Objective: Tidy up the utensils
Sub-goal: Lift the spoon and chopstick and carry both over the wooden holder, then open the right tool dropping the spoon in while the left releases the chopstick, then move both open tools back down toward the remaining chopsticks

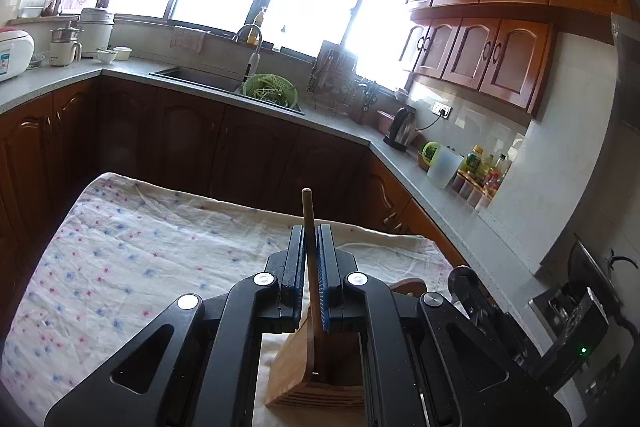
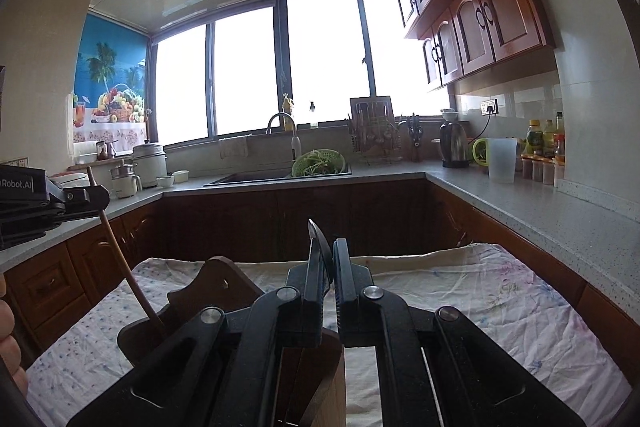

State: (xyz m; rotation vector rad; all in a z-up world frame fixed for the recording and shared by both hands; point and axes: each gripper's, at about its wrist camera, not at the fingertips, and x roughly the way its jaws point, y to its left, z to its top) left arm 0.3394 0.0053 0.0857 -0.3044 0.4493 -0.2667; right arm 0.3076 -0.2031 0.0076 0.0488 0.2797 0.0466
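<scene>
1. Right under my left tool (image 1: 311,259) stands the wooden holder (image 1: 316,375) on the flowery cloth of the table (image 1: 120,247).
2. My left tool is squeezed shut on a wooden stick (image 1: 308,211), whose bottom end is going into the holder's open slot.
3. My right tool (image 2: 328,267) grips a dark, thin utensil (image 2: 316,239) above the holder (image 2: 192,299).
4. I think I should lower the stick straight and slowly, then let go only when it rests inside.
</scene>
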